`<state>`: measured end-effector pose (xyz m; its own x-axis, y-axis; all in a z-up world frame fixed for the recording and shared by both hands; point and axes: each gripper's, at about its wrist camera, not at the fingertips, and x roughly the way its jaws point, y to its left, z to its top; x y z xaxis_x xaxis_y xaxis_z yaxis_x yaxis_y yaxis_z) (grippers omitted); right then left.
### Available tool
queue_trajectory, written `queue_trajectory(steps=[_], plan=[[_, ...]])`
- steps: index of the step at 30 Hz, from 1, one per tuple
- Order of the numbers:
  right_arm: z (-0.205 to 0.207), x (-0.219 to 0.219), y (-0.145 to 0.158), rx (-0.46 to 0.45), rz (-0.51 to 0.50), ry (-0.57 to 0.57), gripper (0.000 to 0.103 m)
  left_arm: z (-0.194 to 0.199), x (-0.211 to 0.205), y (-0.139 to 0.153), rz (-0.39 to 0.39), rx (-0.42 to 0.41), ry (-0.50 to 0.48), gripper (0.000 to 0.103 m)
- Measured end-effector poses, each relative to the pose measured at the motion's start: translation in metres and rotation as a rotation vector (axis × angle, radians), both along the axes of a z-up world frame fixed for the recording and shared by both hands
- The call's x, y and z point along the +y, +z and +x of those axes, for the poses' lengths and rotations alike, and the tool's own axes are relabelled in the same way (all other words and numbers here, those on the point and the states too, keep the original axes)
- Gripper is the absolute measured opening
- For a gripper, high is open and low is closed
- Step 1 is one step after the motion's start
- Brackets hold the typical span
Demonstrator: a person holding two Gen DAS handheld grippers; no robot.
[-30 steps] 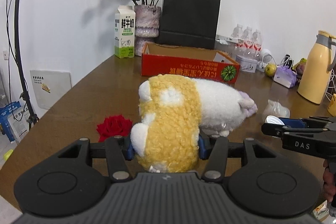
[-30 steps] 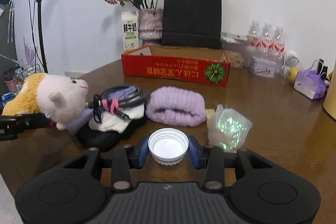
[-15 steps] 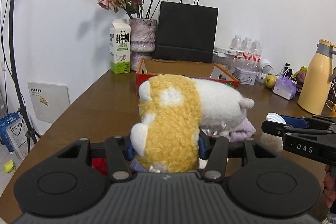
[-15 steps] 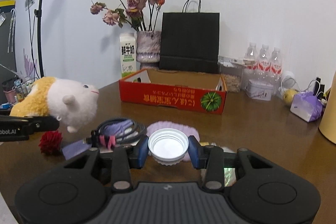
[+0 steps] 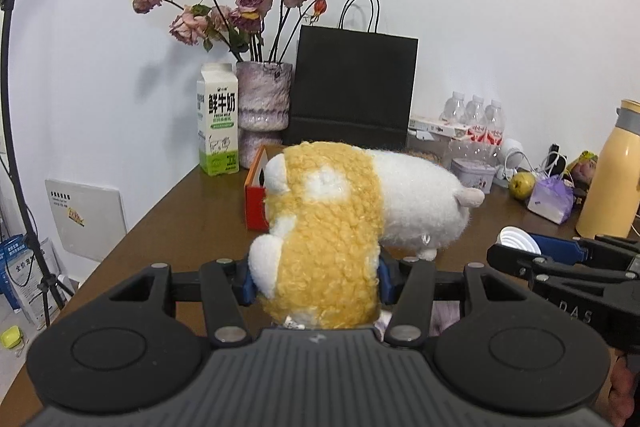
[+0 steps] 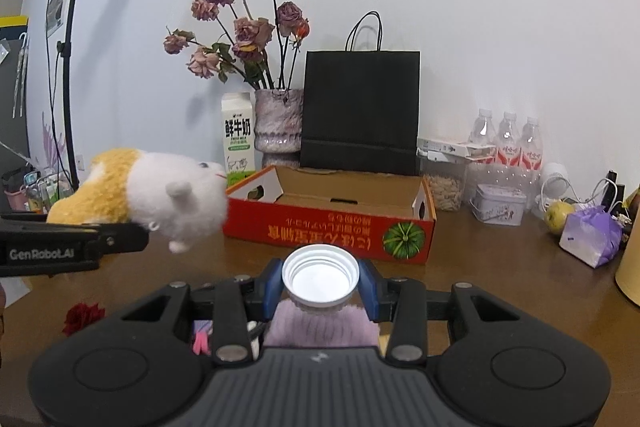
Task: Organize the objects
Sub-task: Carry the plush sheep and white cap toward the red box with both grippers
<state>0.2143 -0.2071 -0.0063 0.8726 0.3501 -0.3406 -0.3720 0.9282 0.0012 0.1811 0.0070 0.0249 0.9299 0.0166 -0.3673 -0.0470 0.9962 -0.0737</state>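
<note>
My left gripper (image 5: pixel 314 281) is shut on a yellow and white plush toy (image 5: pixel 332 223), held off the brown table (image 5: pixel 168 227); the same plush toy (image 6: pixel 160 195) shows at the left of the right wrist view. My right gripper (image 6: pixel 320 285) is shut on a white plastic lid (image 6: pixel 320 273), also lifted; the lid (image 5: pixel 518 239) appears at the right of the left wrist view. Ahead stands an open red cardboard box (image 6: pixel 332 223), its inside visible and bare. Under the right gripper lie a purple knitted roll (image 6: pixel 320 325) and a cable bundle (image 6: pixel 202 337), mostly hidden.
Behind the box stand a milk carton (image 6: pixel 239 139), a vase of dried roses (image 6: pixel 278 121) and a black paper bag (image 6: pixel 360 115). Water bottles (image 6: pixel 508 139), a tin (image 6: pixel 498 205), a pear (image 6: pixel 558 217) and a purple pouch (image 6: pixel 592 235) crowd the right. A red rose head (image 6: pixel 82 317) lies at the left.
Both grippers have risen and moved toward the red box with the plush toy and the lid still held. The items on the table have dropped lower in both views.
</note>
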Motion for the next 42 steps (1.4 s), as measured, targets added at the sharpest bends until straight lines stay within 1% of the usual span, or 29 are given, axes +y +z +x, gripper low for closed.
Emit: queue_trajectory(steps=[10, 16, 23, 28, 37, 42], plan=[[0.044, 0.007, 0.008, -0.009, 0.005, -0.004, 0.039, 0.044, -0.007, 0.015, -0.014, -0.037, 0.002, 0.053], [0.069, 0.013, 0.018, -0.022, 0.010, 0.003, 0.039, 0.070, -0.009, 0.022, -0.023, -0.057, 0.008, 0.053], [0.096, 0.022, 0.032, -0.052, 0.021, 0.009, 0.039, 0.101, -0.010, 0.025, -0.051, -0.056, 0.028, 0.053], [0.115, 0.025, 0.038, -0.063, 0.023, 0.016, 0.039, 0.121, -0.010, 0.028, -0.051, -0.062, 0.049, 0.053], [0.155, 0.029, 0.040, -0.063, 0.040, 0.008, 0.039, 0.159, -0.007, 0.030, -0.053, -0.071, 0.087, 0.053], [0.173, 0.033, 0.041, -0.076, 0.023, 0.014, 0.039, 0.180, -0.005, 0.031, -0.052, -0.077, 0.104, 0.053]])
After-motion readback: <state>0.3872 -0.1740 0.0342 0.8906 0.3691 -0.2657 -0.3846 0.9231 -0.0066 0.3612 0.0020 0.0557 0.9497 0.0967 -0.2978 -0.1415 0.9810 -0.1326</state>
